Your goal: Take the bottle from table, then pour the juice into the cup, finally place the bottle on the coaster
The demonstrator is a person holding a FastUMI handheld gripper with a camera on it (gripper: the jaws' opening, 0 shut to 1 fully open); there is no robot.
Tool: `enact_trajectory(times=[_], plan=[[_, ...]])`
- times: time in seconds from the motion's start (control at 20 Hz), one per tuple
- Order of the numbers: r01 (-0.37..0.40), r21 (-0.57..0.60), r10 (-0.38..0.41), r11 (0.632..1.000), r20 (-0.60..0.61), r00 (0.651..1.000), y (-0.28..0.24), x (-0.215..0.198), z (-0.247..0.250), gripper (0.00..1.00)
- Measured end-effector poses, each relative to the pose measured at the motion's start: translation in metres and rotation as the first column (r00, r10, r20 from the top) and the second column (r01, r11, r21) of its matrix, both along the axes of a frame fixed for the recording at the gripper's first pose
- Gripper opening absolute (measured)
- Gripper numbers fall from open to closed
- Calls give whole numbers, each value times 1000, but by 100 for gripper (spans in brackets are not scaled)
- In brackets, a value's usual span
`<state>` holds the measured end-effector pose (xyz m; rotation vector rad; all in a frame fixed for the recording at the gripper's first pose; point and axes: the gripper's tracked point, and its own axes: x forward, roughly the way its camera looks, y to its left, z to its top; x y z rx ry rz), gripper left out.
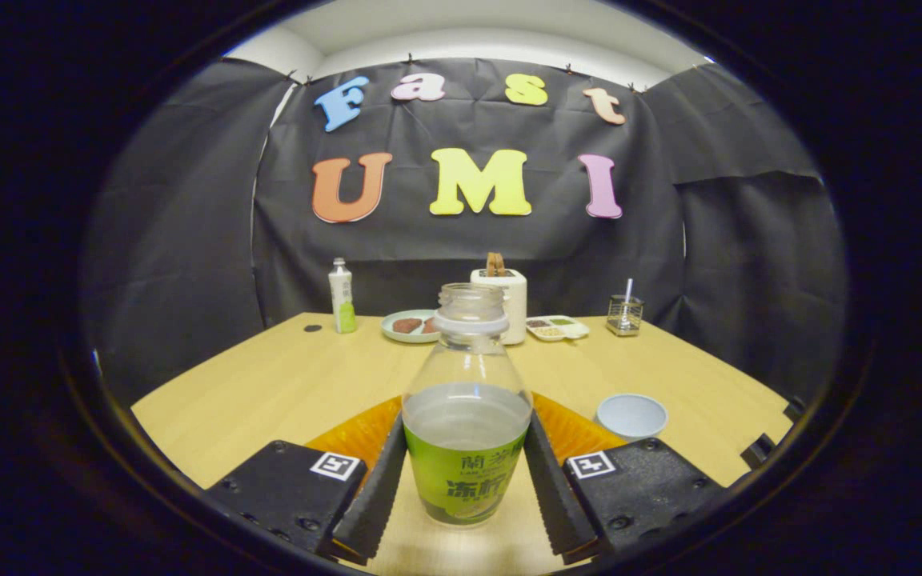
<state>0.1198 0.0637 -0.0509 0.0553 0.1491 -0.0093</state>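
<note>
The gripper point(466, 480) reaches forward low over the surface point(269, 384), level, with its two ribbed fingers point(377, 488) closed against either side of one bottle point(466, 416); both press on the labelled lower body, so it has the bottle in its hold. The bottle stands upright between the fingers, clear plastic with rounded shoulders, a green label wrapped around its lower part, a pale ring at the neck and an open mouth with no cap. Liquid fills it to just above the label. Whether its base touches the surface or is raised a little I cannot tell.

Just behind the fingers and the bottle lies one orange coaster point(357, 436), glossy and ribbed, showing on both sides of the bottle. To the right, near the right finger's housing, sits one small pale round cup point(631, 416), open at the top.

The surface is light wood-grain, smooth and matte. Along its far edge stand five more things: one slim white bottle point(341, 296) with a green base at the left, one pale round plate point(409, 326) holding dark brownish pieces, one white boxy toaster point(505, 300) with something brown standing up from its top, directly beyond the held bottle, one white divided tray point(559, 327) with small fillings, and one clear square holder point(625, 314) with a thin white stick standing in it. A small dark spot point(312, 328) lies near the slim bottle.
</note>
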Motion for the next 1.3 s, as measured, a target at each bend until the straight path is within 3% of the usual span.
enact_trajectory(times=[0.45, 0.8, 0.9, 1.15, 1.3], plan=[[-17, 249, 23, 968, -18, 1000, -5, -9, -1, 80], [-20, 454, 31, 891, -16, 999, -9, -10, 8, 79], [-24, 526, 39, 850, -16, 999, -9, -9, 11, 79], [-72, 722, 70, 688, 33, 997, -9, -3, 24, 79], [-88, 772, 93, 630, 37, 995, -10, 3, 22, 79]])
